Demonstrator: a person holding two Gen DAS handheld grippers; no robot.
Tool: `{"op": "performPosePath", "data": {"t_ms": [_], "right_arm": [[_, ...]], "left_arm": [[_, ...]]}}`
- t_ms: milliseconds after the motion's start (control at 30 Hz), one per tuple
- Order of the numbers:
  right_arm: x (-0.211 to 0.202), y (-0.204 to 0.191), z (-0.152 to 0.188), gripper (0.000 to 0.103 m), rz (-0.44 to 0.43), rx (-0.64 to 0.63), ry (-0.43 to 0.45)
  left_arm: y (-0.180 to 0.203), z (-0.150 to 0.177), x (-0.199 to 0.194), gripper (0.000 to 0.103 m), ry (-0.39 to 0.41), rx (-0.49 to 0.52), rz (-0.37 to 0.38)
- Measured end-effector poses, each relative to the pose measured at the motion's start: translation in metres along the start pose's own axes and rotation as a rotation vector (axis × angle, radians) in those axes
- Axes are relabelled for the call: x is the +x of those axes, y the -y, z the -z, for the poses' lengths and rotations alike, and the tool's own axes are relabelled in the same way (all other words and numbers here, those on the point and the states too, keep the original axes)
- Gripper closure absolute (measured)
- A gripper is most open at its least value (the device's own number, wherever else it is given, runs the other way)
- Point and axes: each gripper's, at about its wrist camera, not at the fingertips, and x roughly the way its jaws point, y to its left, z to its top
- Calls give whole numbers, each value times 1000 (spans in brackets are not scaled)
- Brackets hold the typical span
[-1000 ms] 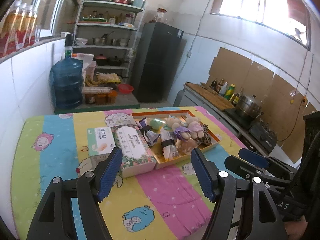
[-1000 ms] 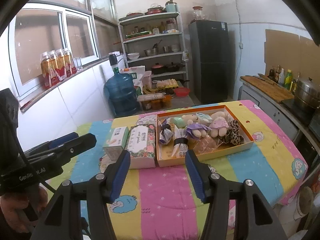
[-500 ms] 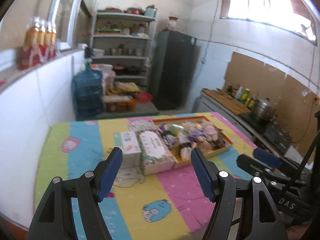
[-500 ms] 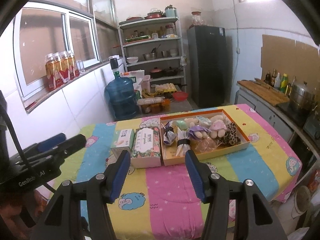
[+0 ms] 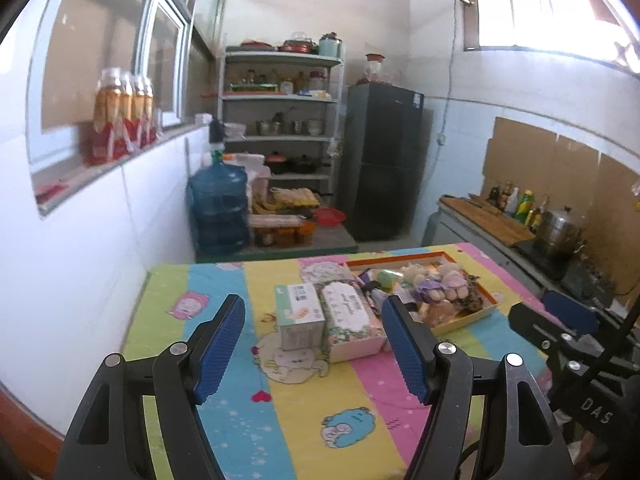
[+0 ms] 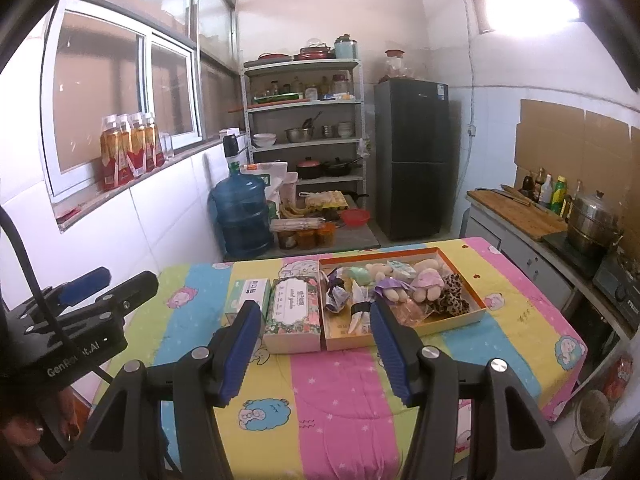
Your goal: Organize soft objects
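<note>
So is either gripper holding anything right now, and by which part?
Nothing is held. The left gripper and right gripper are both open and empty.

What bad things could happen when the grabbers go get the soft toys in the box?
The toys lie packed together in the tray, so a gripper might pinch two at once or drag a neighbour out. The floral box sits right against the tray, so reaching in from that side might bump it.

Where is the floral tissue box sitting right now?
In the right wrist view the floral tissue box lies on the striped tablecloth, between the green-and-white box and the orange-rimmed tray of soft toys.
</note>
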Motion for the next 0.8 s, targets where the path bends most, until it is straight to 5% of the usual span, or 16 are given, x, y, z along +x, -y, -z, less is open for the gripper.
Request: {"op": "performPosePath", "data": {"t_ms": [800], "right_arm": [[-22,7,10,46,29,48,4]], "left_arm": [[12,5,-12,31,-31,13,8]]}}
